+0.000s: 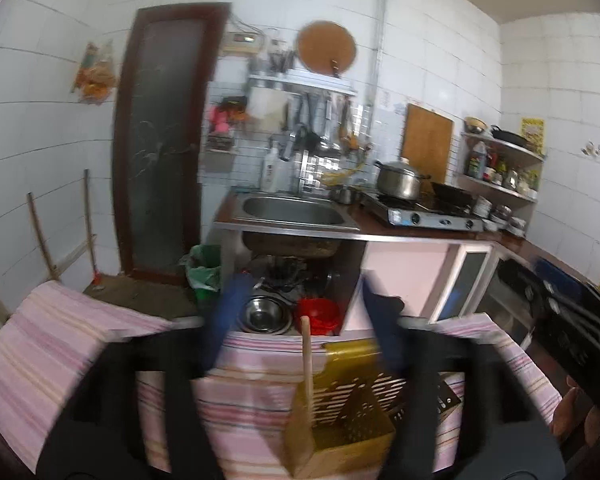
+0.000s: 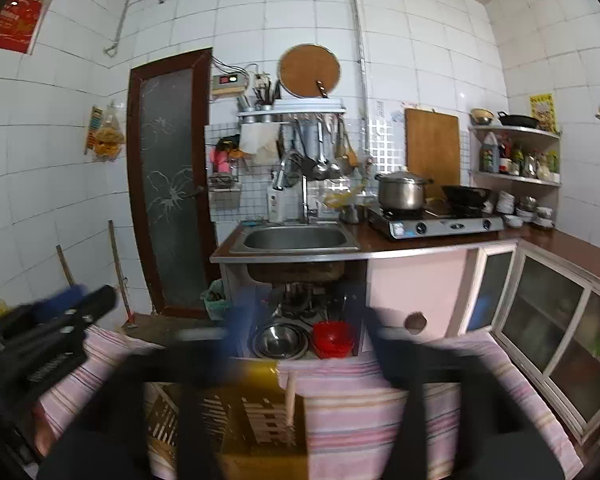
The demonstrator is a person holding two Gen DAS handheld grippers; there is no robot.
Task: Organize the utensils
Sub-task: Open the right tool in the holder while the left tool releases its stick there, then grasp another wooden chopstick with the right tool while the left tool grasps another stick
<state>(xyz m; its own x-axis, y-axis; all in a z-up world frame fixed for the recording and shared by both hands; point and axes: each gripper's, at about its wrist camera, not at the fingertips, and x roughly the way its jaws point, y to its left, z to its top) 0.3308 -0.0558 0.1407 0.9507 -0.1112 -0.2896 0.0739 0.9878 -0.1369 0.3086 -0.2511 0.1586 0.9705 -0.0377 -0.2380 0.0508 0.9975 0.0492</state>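
Fingers [image 1: 228, 320] of the left gripper [image 1: 300, 312] stand spread, blue tips blurred, nothing pinched btwn them. Left wrist view: the yellow slatted utensil holder [image 1: 352, 404] sits on the pink striped cloth [image 1: 60, 344], low and just right of centre, i.e. below the tips and closer to the right finger than the left. One wooden stick-like utensil [image 1: 307, 364] pokes up out of the holder's left side, long axis near upright, leaning a touch. It rises into the gap btwn the fingers w/o touching either (blur makes the margin hard to call). The right gripper [image 1: 572, 312] shows as a dark body at the right edge, beyond the holder.

Right wrist view: fingers [image 2: 240, 332] of the right gripper [image 2: 304, 340] also stand apart, empty. Holder [image 2: 260, 416] lies below and to the left here, under the left finger; the wooden utensil [image 2: 290, 400] stands upright at the holder's right side, roughly under the mid-gap but low. The left gripper [image 2: 76, 308] hangs at far left, on the holder's other side.

So the holder sits btwn the two hands. Nearer hand: can't tell for sure; left seems better lined up on the stick. Judgement: next move is likely a drop onto the stick, jaws closing across its upright shaft.
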